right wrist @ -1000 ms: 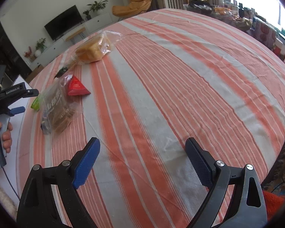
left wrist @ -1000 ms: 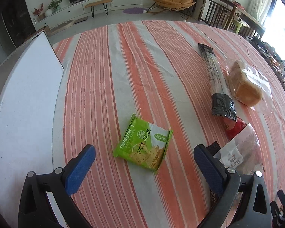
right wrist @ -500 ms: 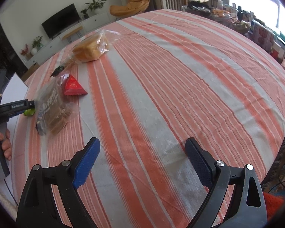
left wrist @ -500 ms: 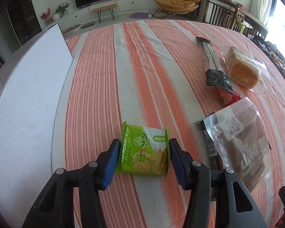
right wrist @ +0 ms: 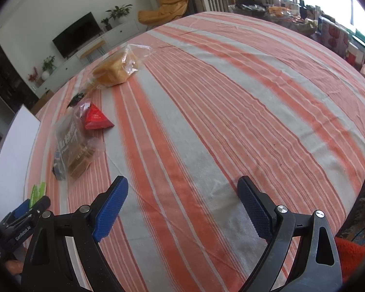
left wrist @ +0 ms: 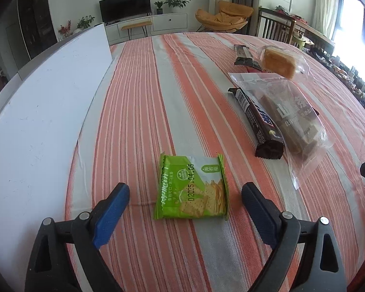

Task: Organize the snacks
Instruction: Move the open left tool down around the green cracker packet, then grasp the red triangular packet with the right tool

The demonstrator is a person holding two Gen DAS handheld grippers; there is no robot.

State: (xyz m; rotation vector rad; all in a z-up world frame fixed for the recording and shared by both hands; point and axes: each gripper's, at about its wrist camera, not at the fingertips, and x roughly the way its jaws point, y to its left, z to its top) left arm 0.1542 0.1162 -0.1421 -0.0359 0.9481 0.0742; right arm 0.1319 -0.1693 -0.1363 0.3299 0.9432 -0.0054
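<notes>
A green cracker packet [left wrist: 191,187] lies flat on the striped tablecloth [left wrist: 138,102] between the blue pads of my left gripper [left wrist: 185,191]. Its jaws are opening and neither pad touches the packet. In the right wrist view the same packet [right wrist: 37,191] shows at the far left beside the left gripper [right wrist: 24,209]. My right gripper [right wrist: 182,182] stands open over bare cloth with nothing between its fingers. To the right lie a dark chocolate bar [left wrist: 260,121], a clear bag of brown sticks [left wrist: 296,116], a bagged bread loaf [left wrist: 279,60] and a red triangular packet [right wrist: 96,119].
A white board [left wrist: 43,97] covers the table's left side next to the cloth. A long black packet [left wrist: 242,54] lies beside the bread. Chairs [left wrist: 277,28] and a cluttered side table [right wrist: 292,17] stand beyond the far edge. The right half of the cloth holds no snacks.
The left gripper closed on the green packet, carried it toward the near edge of the table away from the other snacks, then let go and spread wide. The right gripper has kept still.
</notes>
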